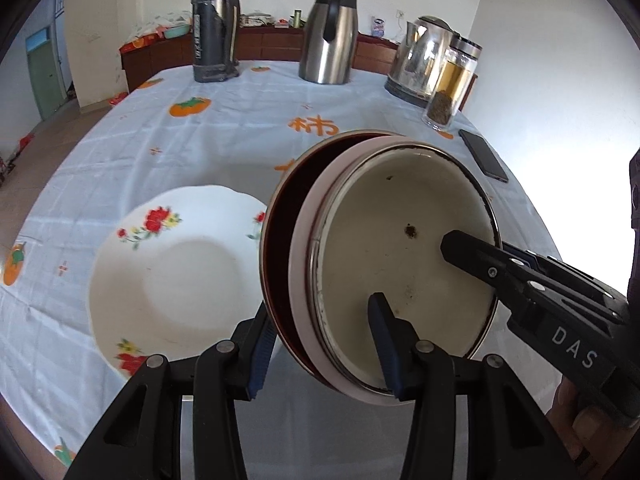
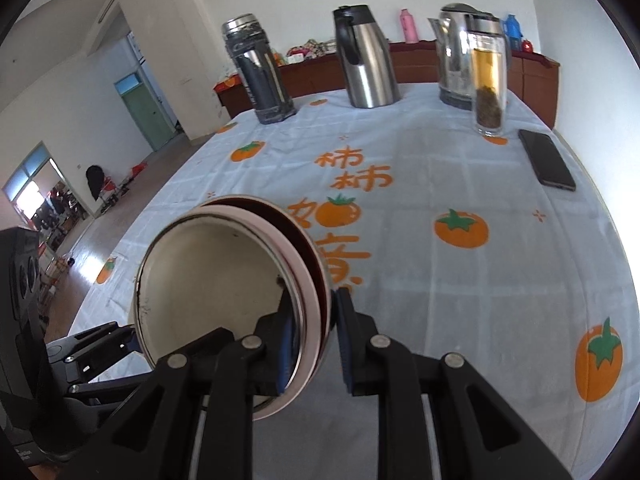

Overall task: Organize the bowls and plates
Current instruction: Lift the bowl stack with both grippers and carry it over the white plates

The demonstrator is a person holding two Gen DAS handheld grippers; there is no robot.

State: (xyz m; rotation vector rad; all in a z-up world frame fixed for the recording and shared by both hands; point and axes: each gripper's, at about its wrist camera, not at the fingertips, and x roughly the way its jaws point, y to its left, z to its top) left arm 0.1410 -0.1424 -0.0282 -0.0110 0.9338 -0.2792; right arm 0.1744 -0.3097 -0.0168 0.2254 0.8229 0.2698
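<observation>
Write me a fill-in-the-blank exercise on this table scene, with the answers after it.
1. Both tools, left tool and right tool, grip the stacked ___ by the rim.
2. The white plate on the table is decorated with ___.
3. The phone lies flat beside the glass ___ of tea.
4. The tablecloth is printed with orange ___.

Answers: bowls; flowers; bottle; fruits

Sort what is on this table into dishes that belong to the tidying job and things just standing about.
Job: nested bowls held tilted by both tools; flowered white plate on the cloth.

Standing about: dark thermos, steel carafe, electric kettle, tea tumbler, phone.
</observation>
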